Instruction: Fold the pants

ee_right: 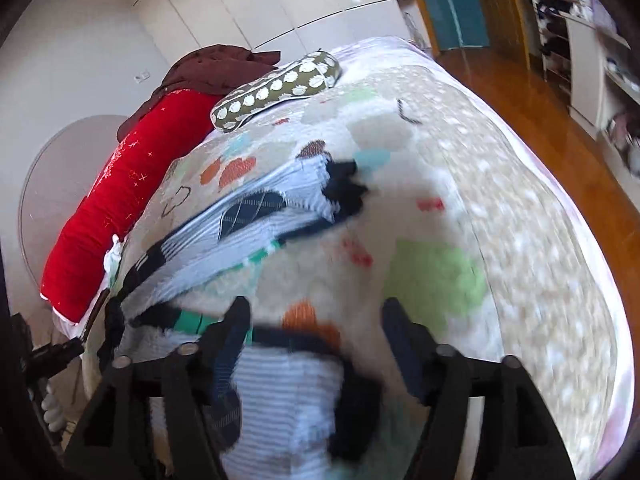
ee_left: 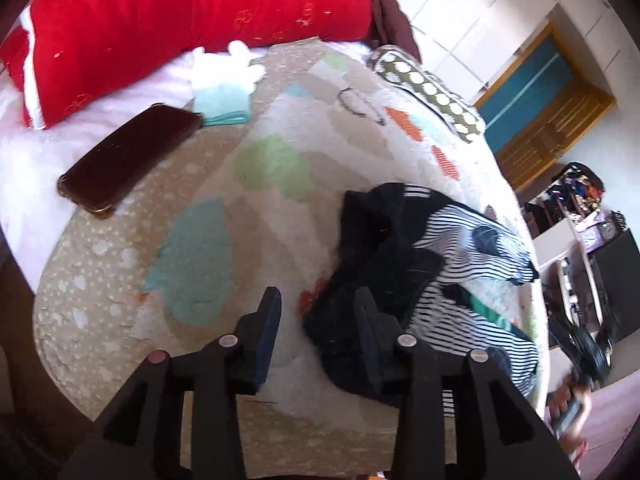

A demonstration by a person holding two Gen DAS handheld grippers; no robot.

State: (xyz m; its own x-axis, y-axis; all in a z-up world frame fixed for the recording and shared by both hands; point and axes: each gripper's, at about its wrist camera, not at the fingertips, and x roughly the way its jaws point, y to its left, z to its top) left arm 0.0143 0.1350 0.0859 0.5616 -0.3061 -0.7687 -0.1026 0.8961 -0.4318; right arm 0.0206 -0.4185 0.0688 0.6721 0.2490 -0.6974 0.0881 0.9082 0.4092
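Your left claw and right claw both gape, pinching nothing. The striped pants lie crumpled on the bed, at your left claw's one o'clock; all folding remains.

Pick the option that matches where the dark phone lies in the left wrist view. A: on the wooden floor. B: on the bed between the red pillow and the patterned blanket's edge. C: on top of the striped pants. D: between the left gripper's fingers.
B: the dark phone lies on the white sheet just below the red pillow, at the patterned blanket's edge, well apart from the striped pants and the left gripper.
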